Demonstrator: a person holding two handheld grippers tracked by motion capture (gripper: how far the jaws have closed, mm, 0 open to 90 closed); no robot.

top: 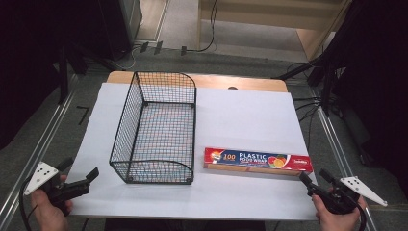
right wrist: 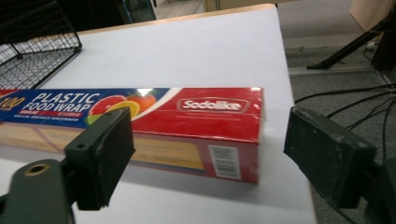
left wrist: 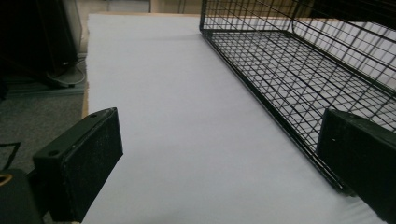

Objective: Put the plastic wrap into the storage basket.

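Cardboard, long and narrow, makes up the box of plastic food wrap (top: 258,161): red ends, a blue band with white lettering, fruit pictures, a tan front face, and a barcode on the end nearest my right tongs (right wrist: 208,154). From the high view it lies flat at about 4 o'clock on the worktop (top: 240,115), its long side running 9 to 3, its left end just beside the basket's near right corner but not touching it.

I count one box, one black wire basket (top: 156,130), and two tongs. The basket stands upright with its open top, left of centre, its long axis running 12 to 6.

My right tongs sit at the 5 o'clock corner with the jaws spread wide, the box's right end between and beyond them, nothing gripped. My left tongs (top: 79,174) are at the 7 o'clock corner, jaws also wide apart and empty, pointed along the strip of white sheet beside the basket's left wall (left wrist: 280,107).

The box's right end lies close to the worktop's 3 o'clock edge, with floor and cables (right wrist: 355,100) past it. Bare white surface runs from the box toward 12 o'clock and across the near edge in front of the basket. A strip of wood shows along the far edge at 12 o'clock.
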